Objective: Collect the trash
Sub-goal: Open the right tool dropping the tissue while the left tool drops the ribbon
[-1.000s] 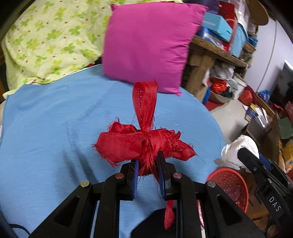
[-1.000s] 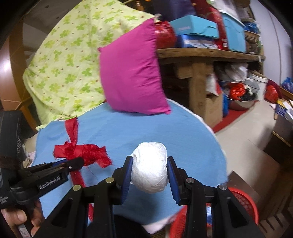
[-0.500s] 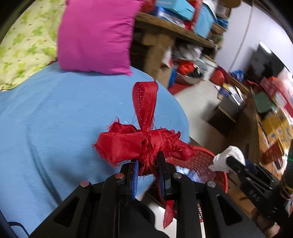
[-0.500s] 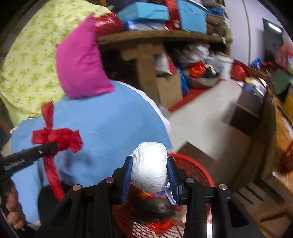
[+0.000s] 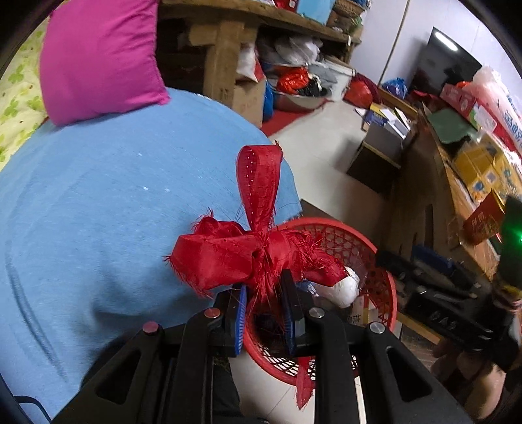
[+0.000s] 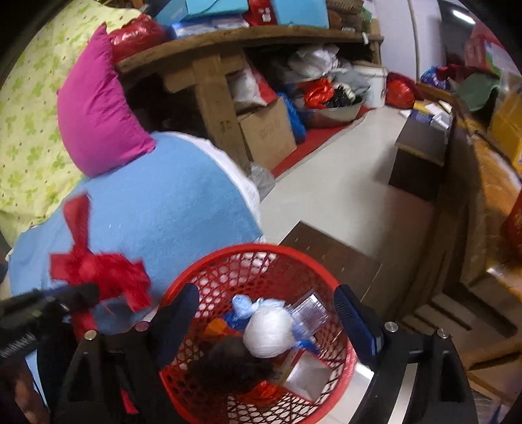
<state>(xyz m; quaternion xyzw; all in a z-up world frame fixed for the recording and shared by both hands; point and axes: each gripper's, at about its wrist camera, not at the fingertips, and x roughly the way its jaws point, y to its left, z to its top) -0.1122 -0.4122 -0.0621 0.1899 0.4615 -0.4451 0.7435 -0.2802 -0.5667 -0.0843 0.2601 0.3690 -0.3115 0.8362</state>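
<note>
The left gripper (image 5: 265, 313) is clenching a frayed red ribbon bow (image 5: 248, 251) over the red mesh basket's (image 6: 339, 368) rim beside the blue bedcover (image 5: 98, 212), while the right gripper (image 6: 270, 316), its jaws having just been opening, is hanging released above the white paper wad (image 6: 269, 332) lying among trash inside.

Magenta pillow (image 5: 98, 55) leans at the far edge of the blue-covered bed (image 5: 98, 212), against a green floral blanket (image 6: 29, 124). Wooden shelf (image 6: 248, 39) beyond the bed, teal boxes (image 6: 215, 6) on top. Under the shelf: cardboard box (image 6: 267, 133), metal basin (image 6: 336, 112) with red and black bags in it, white bucket (image 6: 372, 81) beside the basin. Red mat (image 6: 313, 140) on the pale floor. Dark TV screen (image 5: 447, 62) against the far wall. Wooden bench (image 5: 456, 182) on the right with yellow boxes (image 5: 479, 173) on it.
</note>
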